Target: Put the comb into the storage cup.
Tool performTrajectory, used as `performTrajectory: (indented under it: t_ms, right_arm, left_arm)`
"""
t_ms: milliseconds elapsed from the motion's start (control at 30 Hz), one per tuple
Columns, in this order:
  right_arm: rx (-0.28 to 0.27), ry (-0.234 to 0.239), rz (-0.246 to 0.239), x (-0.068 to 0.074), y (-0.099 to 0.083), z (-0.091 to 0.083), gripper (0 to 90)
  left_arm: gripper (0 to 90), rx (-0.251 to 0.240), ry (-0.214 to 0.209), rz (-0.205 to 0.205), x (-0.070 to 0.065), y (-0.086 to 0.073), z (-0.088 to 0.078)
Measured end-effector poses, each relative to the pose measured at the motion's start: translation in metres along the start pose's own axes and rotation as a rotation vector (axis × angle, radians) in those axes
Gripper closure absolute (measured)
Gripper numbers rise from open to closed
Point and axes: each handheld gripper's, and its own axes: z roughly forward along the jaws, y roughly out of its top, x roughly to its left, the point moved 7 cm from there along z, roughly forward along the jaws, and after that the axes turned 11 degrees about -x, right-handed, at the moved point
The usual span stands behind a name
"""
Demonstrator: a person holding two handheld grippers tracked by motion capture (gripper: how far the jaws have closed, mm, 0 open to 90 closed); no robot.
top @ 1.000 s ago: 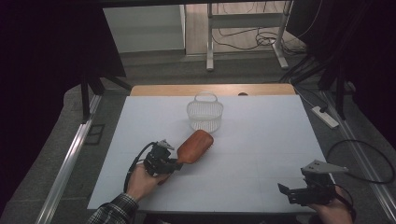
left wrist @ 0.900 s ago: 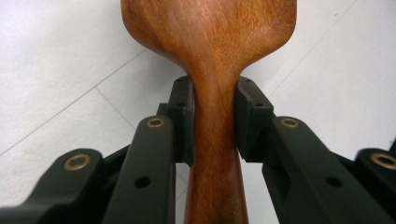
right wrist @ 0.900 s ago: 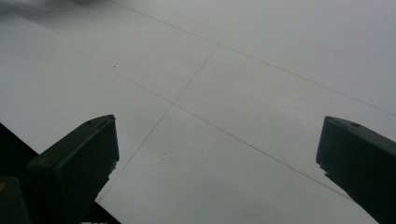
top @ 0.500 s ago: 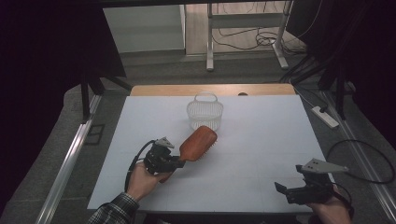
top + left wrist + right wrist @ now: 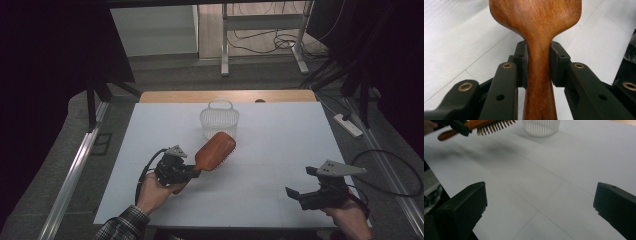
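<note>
A wooden hairbrush (image 5: 216,150) hangs above the white table (image 5: 285,140), its head pointing up and right toward a white slatted basket (image 5: 219,119). My left gripper (image 5: 196,172) is shut on the brush's handle. In the left gripper view both pads squeeze the narrow neck of the brush (image 5: 536,25), at my left gripper (image 5: 538,62). My right gripper (image 5: 299,182) is near the table's front right, open and holding nothing. In the right gripper view its jaws stand wide apart at my right gripper (image 5: 540,202), with the bristles of the brush (image 5: 491,126) and the basket (image 5: 541,126) far ahead.
The basket stands upright at the far middle of the table, just beyond the brush's head. A wooden strip (image 5: 225,96) runs along the table's far edge. A power strip (image 5: 348,125) and cables lie on the floor to the right.
My left gripper has carried the brush up and to the right, closer to the basket. My right gripper has shifted a little to the left.
</note>
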Motion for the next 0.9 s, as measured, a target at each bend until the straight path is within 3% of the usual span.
performTrajectory:
  t_ms: [133, 433, 900]
  right_arm:
    - [-0.025, 0.028, 0.052, 0.002, 0.008, 0.005, 0.0]
    - [-0.052, 0.010, 0.082, 0.003, 0.017, 0.018, 0.0]
    - [-0.065, 0.068, 0.120, 0.016, 0.032, 0.046, 0.0]
  left_arm:
    - [71.1, -0.003, 0.002, 0.014, -0.002, 0.002, 0.001]
    - [71.1, -0.029, -0.009, 0.047, -0.008, 0.008, 0.001]
    - [71.1, -0.078, -0.032, 0.072, -0.018, 0.018, 0.004]
